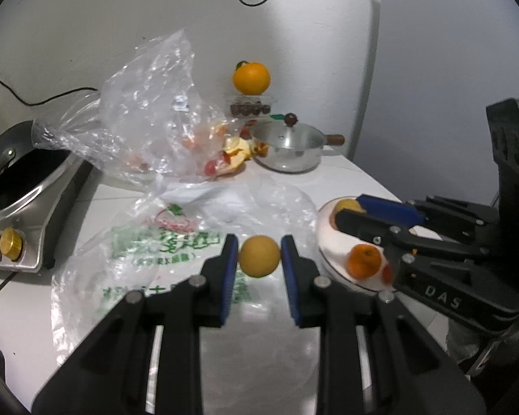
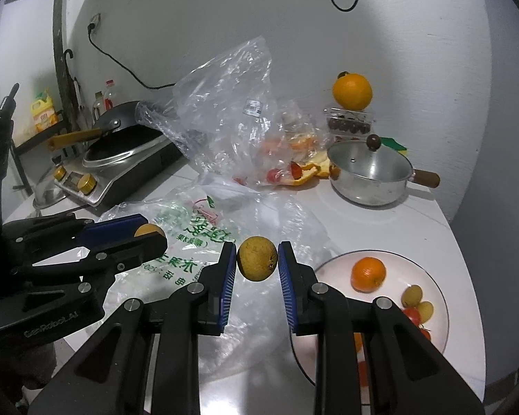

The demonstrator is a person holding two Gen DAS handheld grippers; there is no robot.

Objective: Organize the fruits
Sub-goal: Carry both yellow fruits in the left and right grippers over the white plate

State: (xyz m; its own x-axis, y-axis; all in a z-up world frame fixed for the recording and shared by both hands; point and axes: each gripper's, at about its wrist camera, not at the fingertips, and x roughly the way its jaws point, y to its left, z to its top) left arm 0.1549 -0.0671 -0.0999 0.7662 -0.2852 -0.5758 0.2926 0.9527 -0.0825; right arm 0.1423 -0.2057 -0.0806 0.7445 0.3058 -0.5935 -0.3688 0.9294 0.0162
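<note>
Item 1: small yellow-brown fruit [image 1: 259, 256], roundish, no clear long axis. Held clear of the table [image 1: 346, 173] above a flattened printed plastic bag [image 1: 162, 242], clamped between the blue pads of the left gripper [image 1: 259, 259].

Item 2: second yellow-brown fruit [image 2: 257, 258], slightly oval, long axis near upright, a dimpled end facing lower right. Clamped in the right gripper [image 2: 257, 263], lifted over the same bag, just left of the white plate [image 2: 436, 297].

Both grippers: narrowly closed, pads pressing each fruit's sides; they point forward and downward, side by side.

Item 3: plate, carrying a small orange [image 2: 368, 274], two greenish-yellow fruits and red ones.

Other: large orange [image 2: 352, 91] on a clear box at the wall; lidded steel pot [image 2: 370, 176]; crumpled clear bag [image 2: 231, 110] with peels; cooker with wok [image 2: 121, 148].
</note>
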